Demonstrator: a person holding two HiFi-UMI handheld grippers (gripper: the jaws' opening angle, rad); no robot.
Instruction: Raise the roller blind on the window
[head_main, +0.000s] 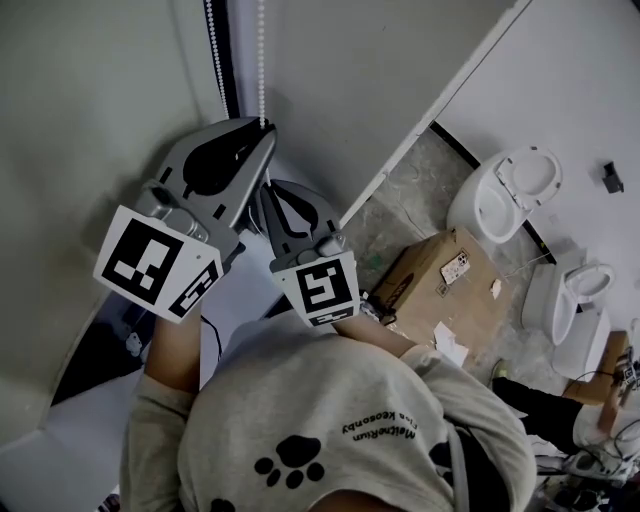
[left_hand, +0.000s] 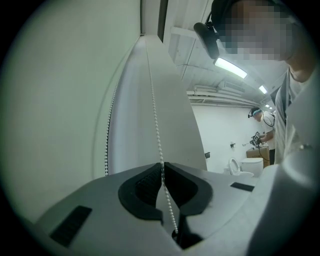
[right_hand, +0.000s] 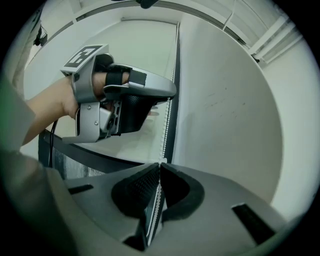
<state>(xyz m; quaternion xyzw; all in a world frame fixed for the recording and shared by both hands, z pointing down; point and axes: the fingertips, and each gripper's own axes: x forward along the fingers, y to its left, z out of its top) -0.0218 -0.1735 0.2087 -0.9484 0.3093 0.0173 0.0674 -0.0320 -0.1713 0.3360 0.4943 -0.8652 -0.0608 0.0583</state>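
- Both grippers are on the bead chain (head_main: 262, 60) at upper centre of the head view, with the left gripper (head_main: 263, 128) just above the right gripper (head_main: 263, 192).
- Each gripper view shows its jaws nipped shut on that 1 strand. A 2nd strand (head_main: 212, 50) hangs free just to its left.
- I judge the roller blind (head_main: 90, 110) to be the pale sheet filling the upper left, not yet raised.
- To do this well, I'd pull straight along the chain, never sideways, and release only 1 pair of jaws at a time.
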